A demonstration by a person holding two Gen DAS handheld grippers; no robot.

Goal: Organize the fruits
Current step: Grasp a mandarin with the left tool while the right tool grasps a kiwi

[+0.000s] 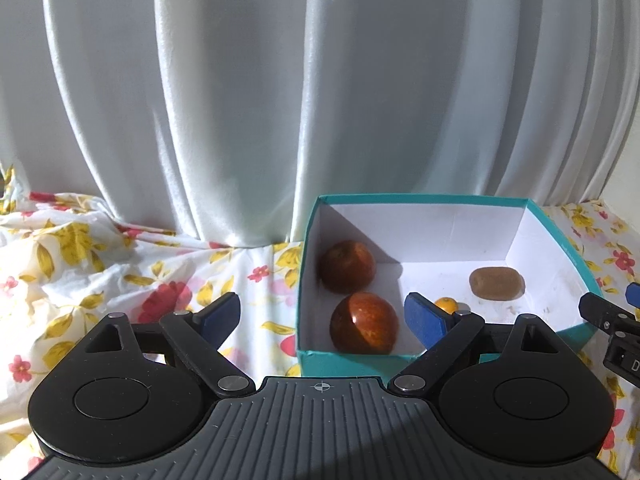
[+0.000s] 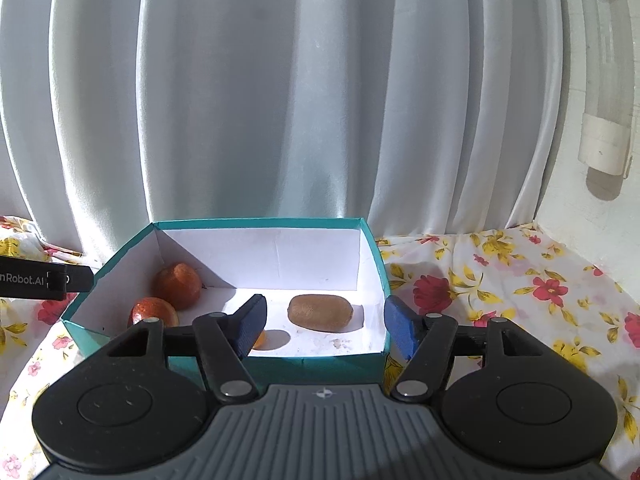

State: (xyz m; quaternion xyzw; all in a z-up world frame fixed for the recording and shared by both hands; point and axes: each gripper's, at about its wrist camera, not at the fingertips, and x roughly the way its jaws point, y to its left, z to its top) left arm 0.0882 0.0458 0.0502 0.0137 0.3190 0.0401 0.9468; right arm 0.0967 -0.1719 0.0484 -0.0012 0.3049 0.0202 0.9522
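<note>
Teal box: white inside, open at the top; it stands on our floral cloth, close to the pale curtain.
Apples: we count two, both red. The far apple sits in the box's left back corner; the near apple lies just in front of it, by the front wall. They look close enough to touch, though we cannot be sure.
Kiwi: brown, lying on its side on the box floor, well apart from the apples, toward the right half.
Orange fruit: small, near the front wall between the apples and the kiwi; each view hides part of it behind a blue pad, so we cannot name it further.
Left gripper: we hold it wide, nothing between the pads. It hangs over the box's front left corner, one pad above the cloth, the other above the box.
Right gripper: parted about halfway, holding nothing; it hangs at the box's front wall, with the kiwi seen beyond the gap.
Pipe: white, on the wall at the right.
</note>
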